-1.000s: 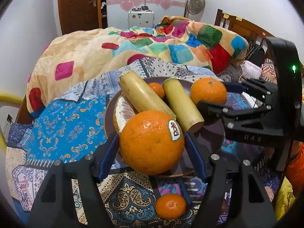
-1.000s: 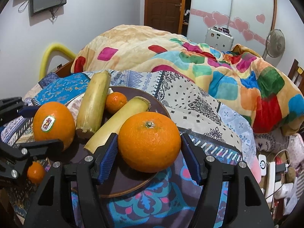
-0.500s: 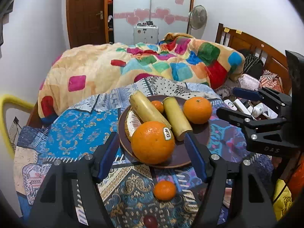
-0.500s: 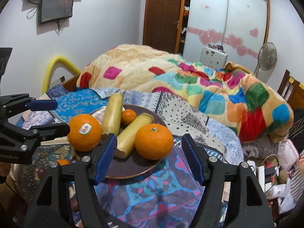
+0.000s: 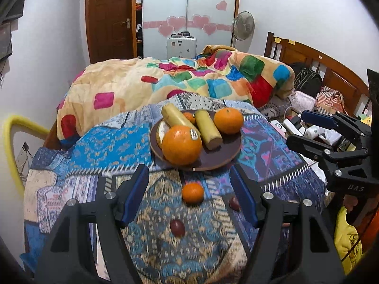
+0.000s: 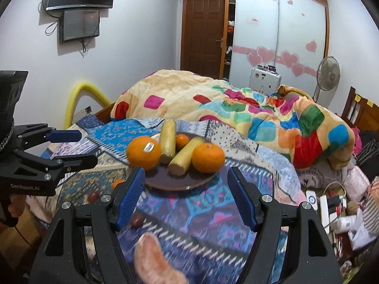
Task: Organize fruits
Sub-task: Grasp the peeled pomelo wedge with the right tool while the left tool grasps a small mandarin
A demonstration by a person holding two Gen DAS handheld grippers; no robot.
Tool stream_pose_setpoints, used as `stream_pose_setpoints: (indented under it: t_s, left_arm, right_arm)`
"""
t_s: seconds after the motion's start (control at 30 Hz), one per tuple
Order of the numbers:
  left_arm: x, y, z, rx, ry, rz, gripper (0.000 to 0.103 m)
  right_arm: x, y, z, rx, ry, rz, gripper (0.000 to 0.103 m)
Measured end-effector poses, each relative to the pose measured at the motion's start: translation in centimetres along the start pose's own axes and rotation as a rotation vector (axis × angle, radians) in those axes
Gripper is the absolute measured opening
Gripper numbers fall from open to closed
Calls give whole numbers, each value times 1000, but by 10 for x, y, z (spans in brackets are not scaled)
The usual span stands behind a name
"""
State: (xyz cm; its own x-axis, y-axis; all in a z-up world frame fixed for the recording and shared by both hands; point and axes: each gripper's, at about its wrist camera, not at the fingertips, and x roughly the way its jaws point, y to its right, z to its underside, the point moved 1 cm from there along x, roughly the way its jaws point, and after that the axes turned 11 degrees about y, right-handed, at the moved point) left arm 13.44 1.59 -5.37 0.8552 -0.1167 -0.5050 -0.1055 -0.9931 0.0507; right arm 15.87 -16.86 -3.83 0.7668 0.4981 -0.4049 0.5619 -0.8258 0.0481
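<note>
A brown plate [image 5: 220, 158] [image 6: 165, 182] on the patterned cloth holds a stickered orange [image 5: 181, 145] [image 6: 143, 150], a second orange [image 5: 228, 120] [image 6: 208, 157], two yellow-green cane pieces [image 5: 209, 130] [image 6: 183, 156], a small tangerine [image 5: 189, 117] and a pale cut fruit [image 5: 162, 130]. A loose tangerine [image 5: 193, 193] and two dark red fruits [image 5: 177, 227] [image 5: 234, 203] lie on the cloth in front of the plate. My left gripper [image 5: 189, 198] is open and empty, short of the plate. My right gripper [image 6: 186, 201] is open and empty, also short of it.
A colourful quilt [image 5: 189, 80] is heaped on the bed behind the plate. Wooden headboard [image 5: 319, 71] and clutter [image 5: 308, 127] lie to the right. A yellow padded rail [image 5: 14, 137] stands at the left. A fuzzy peach object [image 6: 156, 260] lies below the right gripper.
Both grippers let go of their oranges, which now rest on the plate, and drew back and up. More of the cloth and loose fruits came into view.
</note>
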Motion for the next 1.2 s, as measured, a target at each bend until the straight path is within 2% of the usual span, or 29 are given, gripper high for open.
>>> stream_pose_setpoints:
  t_s: [0.3,0.57,0.73,0.83,0.9,1.1,1.2]
  left_arm:
    - [-12,-6,37,-37,-50,-6,70]
    - [-5,-14,72,-31,-117,-25,70]
    - [0,-17,80,-36,-134,-26,70]
    - [2,-17,81,-35,-133,-25,70]
    - [5,-16,81,-32,-133,-22,70]
    - [16,-8,75,-20,-130,-9,70]
    - [23,-4,72,-14,-129,-3,70]
  right_arm:
    - [-13,-14,43,-7,-66,-12,69]
    - [-8,-23,82,29,-144,-42,69]
    - [-2,-22,99,33,-187,-43,69]
    - [0,-20,103,42,-197,-62,65]
    - [0,-20,103,52,-199,-92,53]
    - [2,-22,102,42,-191,-118,43]
    - [4,-20,101,43,-179,-102,41]
